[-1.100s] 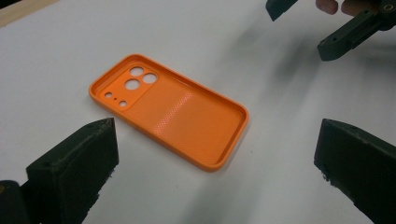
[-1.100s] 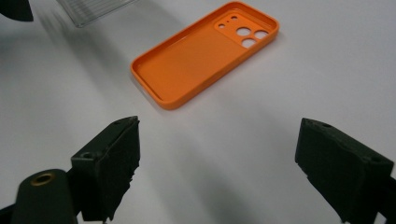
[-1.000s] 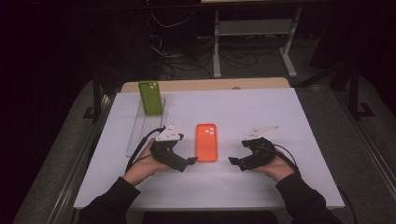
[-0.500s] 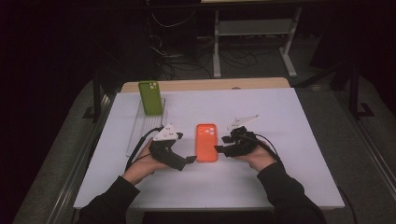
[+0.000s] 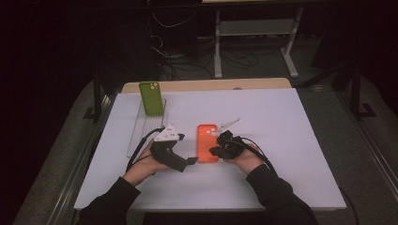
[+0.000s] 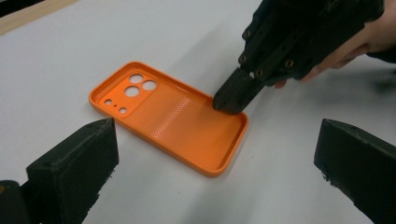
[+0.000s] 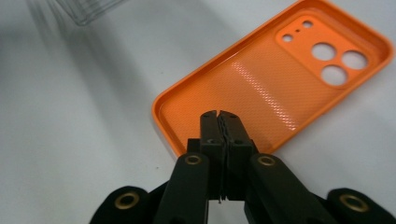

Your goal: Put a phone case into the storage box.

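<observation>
No readable text, label or number anywhere.

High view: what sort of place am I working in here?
Probably a lab or workshop recording bench: a white-covered table in a dark room, loose cables on the floor behind, and a metal stand at the back.

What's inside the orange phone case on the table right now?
The orange phone case lies open side up and empty, apart from the right gripper with its shut tips at the case's long rim. The table beneath is hidden.

green phone case point(image 5: 151, 97), clear stand point(image 5: 143, 126), white table point(image 5: 291, 131)
</observation>
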{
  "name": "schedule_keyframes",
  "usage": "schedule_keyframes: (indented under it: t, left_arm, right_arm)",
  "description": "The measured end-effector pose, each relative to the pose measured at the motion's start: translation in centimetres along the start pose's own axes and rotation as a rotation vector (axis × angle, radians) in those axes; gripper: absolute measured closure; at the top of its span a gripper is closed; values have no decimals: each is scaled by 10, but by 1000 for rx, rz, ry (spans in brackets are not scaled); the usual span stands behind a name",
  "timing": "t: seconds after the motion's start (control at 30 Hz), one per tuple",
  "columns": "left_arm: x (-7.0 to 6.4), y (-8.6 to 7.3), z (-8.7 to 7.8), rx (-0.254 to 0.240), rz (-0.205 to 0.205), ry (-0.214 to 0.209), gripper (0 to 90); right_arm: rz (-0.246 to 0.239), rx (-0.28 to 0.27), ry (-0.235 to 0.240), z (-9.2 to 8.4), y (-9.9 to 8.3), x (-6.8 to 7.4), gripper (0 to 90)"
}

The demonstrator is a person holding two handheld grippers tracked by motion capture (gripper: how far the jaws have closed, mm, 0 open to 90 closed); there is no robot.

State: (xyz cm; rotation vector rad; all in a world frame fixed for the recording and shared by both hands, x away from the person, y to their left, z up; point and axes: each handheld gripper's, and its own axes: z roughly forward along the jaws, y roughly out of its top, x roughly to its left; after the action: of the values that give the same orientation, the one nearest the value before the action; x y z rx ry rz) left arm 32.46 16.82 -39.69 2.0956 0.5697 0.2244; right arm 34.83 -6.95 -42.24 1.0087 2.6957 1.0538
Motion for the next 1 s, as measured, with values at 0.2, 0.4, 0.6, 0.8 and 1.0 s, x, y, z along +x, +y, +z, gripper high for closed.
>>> schedule_keyframes:
  t: [0.2, 0.4, 0.6, 0.8, 1.0]
  left_arm:
    - [0, 0, 0, 4, -2, -5, 0]
    - [-1, 0, 0, 7, 0, -9, 0]
    - [-1, 0, 0, 5, -4, -11, 0]
    - [-1, 1, -1, 5, -2, -13, 0]
    - [-2, 1, 0, 5, -3, -15, 0]
  right_arm:
    - [-27, 51, -2, 11, 0, 7, 882]
    - [-38, 78, -18, 16, -2, 9, 883]
    - [-34, 95, -38, 10, -3, 6, 883]
    - [-33, 116, -68, 6, -4, 3, 884]
    - [-29, 133, -102, 1, -7, -4, 884]
